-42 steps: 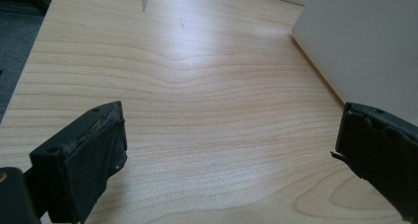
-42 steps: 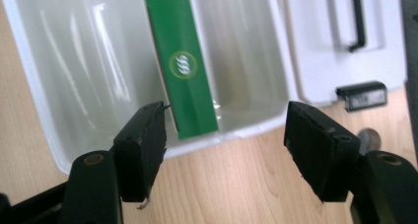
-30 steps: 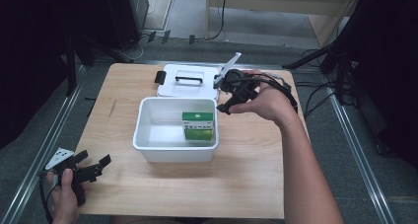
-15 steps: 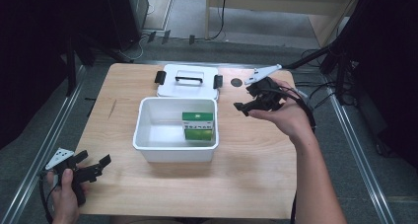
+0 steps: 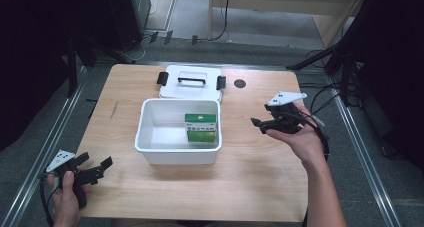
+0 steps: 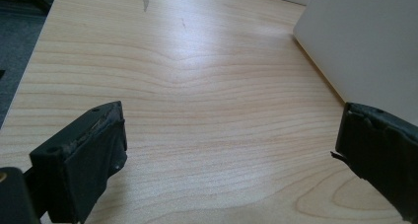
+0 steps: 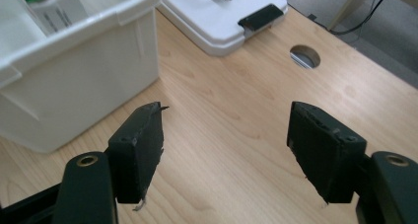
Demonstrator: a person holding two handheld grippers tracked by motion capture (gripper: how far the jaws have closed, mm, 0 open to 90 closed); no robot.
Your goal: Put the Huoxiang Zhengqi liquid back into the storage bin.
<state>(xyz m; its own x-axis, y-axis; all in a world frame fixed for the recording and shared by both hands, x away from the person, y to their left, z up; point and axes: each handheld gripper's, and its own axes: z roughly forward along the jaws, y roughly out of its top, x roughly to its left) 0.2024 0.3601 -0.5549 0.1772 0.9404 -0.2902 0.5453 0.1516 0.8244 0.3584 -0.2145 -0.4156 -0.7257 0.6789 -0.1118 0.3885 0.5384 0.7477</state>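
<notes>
Resting on the wooden table, a white bin is seen at centre w/ a green-and-white box standing inside, against its right wall. Bin's lid, w/ black handle and side clips, is laid flat on the table just behind the bin, touching or nearly so. Right gripper is held above the table to the right of the bin, apart from it, jaws pointed toward the bin; jaws are spread, nothing between them (right gripper view: bare wood betw. pads). Left gripper is held at the near-left corner, well apart from the bin's front-left; jaws are released, empty, bare wood seen betw. them. Round hole noted in tabletop, right of lid.
</notes>
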